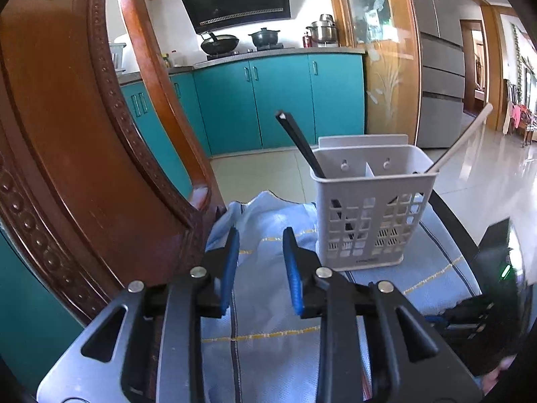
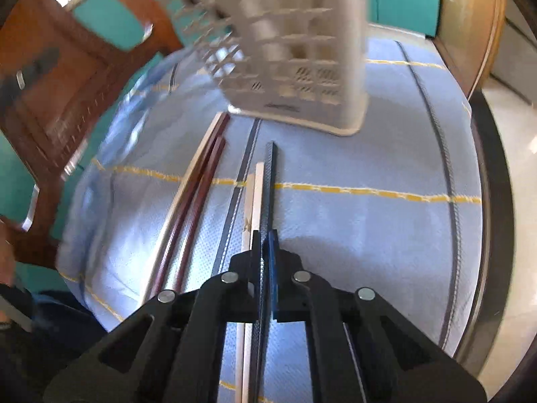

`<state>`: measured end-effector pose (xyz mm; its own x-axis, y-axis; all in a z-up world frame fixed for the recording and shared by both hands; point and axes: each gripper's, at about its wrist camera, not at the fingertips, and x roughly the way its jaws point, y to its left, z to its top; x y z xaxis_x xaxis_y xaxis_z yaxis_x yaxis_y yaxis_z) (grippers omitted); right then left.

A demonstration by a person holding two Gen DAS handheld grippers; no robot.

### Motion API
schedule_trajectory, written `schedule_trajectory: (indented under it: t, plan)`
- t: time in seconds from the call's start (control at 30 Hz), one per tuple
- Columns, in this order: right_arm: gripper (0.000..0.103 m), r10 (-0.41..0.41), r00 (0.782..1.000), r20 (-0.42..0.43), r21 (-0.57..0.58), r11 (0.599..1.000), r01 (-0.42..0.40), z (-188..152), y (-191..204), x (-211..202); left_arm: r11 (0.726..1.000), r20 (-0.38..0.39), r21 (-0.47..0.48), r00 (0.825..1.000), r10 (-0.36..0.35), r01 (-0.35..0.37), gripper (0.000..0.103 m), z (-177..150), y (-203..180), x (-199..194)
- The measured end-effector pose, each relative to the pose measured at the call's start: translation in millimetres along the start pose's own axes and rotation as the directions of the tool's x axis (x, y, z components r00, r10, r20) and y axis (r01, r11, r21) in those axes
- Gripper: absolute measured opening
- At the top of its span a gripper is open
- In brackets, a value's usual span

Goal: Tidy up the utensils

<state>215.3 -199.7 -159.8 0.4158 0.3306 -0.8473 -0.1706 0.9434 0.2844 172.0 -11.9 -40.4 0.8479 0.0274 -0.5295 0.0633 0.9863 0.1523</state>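
Pinching a black chopstick (image 2: 270,181), the right claw (image 2: 265,235) nears the holder's (image 2: 302,67) base.

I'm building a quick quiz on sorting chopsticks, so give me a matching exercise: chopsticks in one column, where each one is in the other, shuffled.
Column one:
1. leaning smooth black chopstick
2. leaning cream chopstick
3. reddish-brown chopstick pair
4. textured black chopstick

Column two:
A. lying free on the blue checked cloth
B. gripped by the right gripper
C. white slotted plastic holder, left compartment in the left wrist view
D. holder's right compartment

Pairs: 1-C; 2-D; 3-A; 4-B
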Motion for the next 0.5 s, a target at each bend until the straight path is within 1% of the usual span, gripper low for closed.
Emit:
schedule_trajectory:
  t: [0.07, 0.1, 0.13, 0.2, 0.27, 0.33, 0.43, 0.5]
  plan:
    - [0.005, -0.04, 0.999, 0.015, 0.003, 0.999, 0.04, -0.9, -4.6, -5.2, 1.0, -0.006, 0.007, 1.0, -0.003, 0.003, 0.03, -2.3, -3.4, 1.0]
    - [0.005, -0.077, 0.997, 0.031, 0.0, 0.997, 0.077, -1.1, -6.1, -6.0, 1.0, -0.008, 0.01, 1.0, -0.003, 0.003, 0.031, -3.2, -4.8, 2.0]
    - [0.005, -0.093, 0.995, 0.035, -0.01, 0.996, 0.093, -1.1, -5.4, -4.7, 1.0, -0.011, 0.014, 1.0, -0.004, 0.004, 0.032, -4.6, -6.1, 2.3]
    - [0.006, -0.1, 0.995, 0.019, -0.05, 0.994, 0.101, -3.8, -0.9, 0.1, 1.0, -0.02, 0.02, 1.0, -0.009, 0.009, 0.033, -6.1, -9.7, 5.6]
    - [0.014, -0.118, 0.993, 0.008, -0.093, 0.989, 0.119, -7.8, 6.7, 8.3, 1.0, -0.03, 0.027, 0.999, -0.01, 0.011, 0.035, -8.2, -11.9, 7.4]
    - [0.019, -0.163, 0.986, 0.043, -0.148, 0.975, 0.168, -11.9, 16.4, 11.2, 0.999, -0.042, 0.031, 0.999, -0.012, 0.013, 0.036, -10.6, -14.2, 9.4]
    - [0.02, -0.205, 0.976, 0.072, -0.197, 0.957, 0.215, -15.4, 27.6, 16.9, 0.999, -0.073, 0.038, 0.997, -0.02, 0.023, 0.037, -15.0, -19.2, 16.3]
    - [0.02, -0.207, 0.975, 0.079, -0.206, 0.954, 0.219, -14.4, 28.4, 19.6, 0.999, -0.111, 0.039, 0.993, -0.031, 0.035, 0.038, -20.5, -23.2, 23.7]
